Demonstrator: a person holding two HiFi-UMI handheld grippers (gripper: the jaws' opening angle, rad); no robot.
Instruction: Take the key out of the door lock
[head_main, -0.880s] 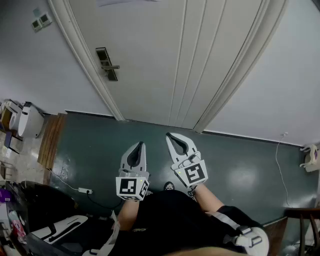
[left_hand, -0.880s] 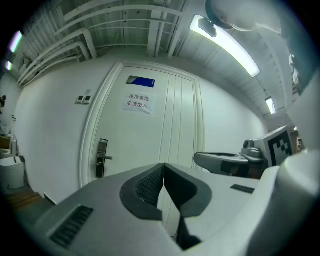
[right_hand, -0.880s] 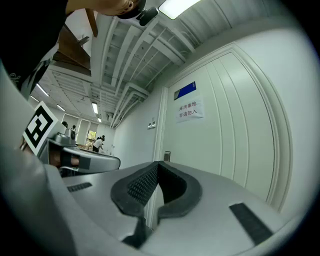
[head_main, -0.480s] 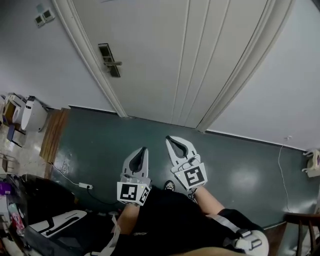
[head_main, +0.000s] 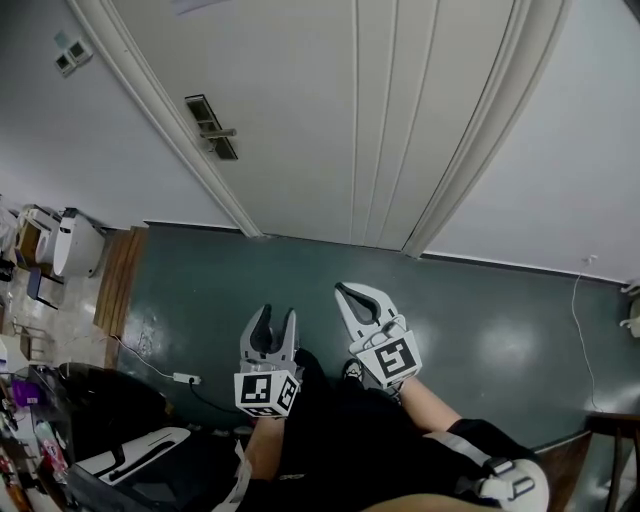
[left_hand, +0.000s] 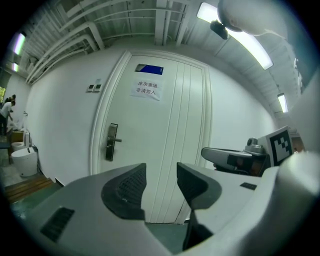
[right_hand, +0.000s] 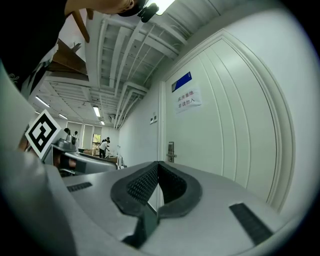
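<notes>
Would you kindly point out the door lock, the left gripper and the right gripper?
door lock (head_main: 212, 127): head view, on its dark plate beside the lever.
left gripper (head_main: 277, 316): head view, between its open fingertips.
right gripper (head_main: 340, 288): head view, at its closed fingertips.

The door lock (head_main: 212, 128) is too small in every view to tell whether a key sits in it. The door (head_main: 330, 120) is cut off by the head view's top edge. The print on its paper notice (left_hand: 146, 89) is too small to read.
</notes>
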